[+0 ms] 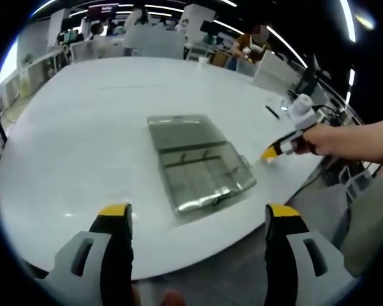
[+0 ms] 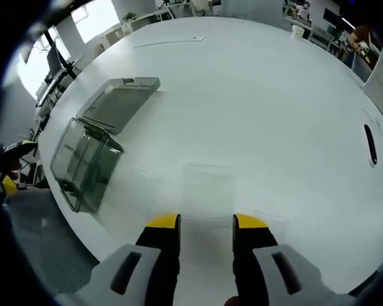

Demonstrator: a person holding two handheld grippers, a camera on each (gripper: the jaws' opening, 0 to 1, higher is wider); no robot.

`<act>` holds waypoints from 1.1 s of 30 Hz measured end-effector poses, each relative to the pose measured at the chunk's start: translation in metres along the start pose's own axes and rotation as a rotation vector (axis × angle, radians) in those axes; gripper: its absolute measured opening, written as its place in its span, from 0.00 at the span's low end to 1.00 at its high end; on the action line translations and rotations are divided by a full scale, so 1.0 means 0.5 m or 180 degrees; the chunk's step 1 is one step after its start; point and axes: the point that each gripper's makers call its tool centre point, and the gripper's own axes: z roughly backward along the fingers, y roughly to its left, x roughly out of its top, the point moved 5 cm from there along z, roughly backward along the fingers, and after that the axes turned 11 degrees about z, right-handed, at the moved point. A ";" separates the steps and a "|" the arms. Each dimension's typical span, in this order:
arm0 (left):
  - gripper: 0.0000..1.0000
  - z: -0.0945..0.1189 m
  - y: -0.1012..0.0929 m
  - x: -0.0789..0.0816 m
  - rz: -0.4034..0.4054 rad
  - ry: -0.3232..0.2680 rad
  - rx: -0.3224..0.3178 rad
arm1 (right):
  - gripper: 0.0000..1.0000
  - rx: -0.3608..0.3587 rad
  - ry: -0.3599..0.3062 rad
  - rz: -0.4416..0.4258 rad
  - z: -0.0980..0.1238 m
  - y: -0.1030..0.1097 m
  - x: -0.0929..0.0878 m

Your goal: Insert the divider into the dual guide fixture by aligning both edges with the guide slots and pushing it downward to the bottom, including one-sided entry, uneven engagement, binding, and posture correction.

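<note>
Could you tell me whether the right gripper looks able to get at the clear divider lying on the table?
Probably yes: the divider lies flat just ahead of the open right gripper, with bare table around it.

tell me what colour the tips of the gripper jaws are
Yellow, over black jaws; clearest on the right gripper in the right gripper view.
</note>
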 end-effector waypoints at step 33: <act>0.80 -0.011 -0.045 0.003 -0.0080 -0.0016 -0.0238 | 0.27 0.0265 -0.0600 0.0074 0.100 0.072 0.024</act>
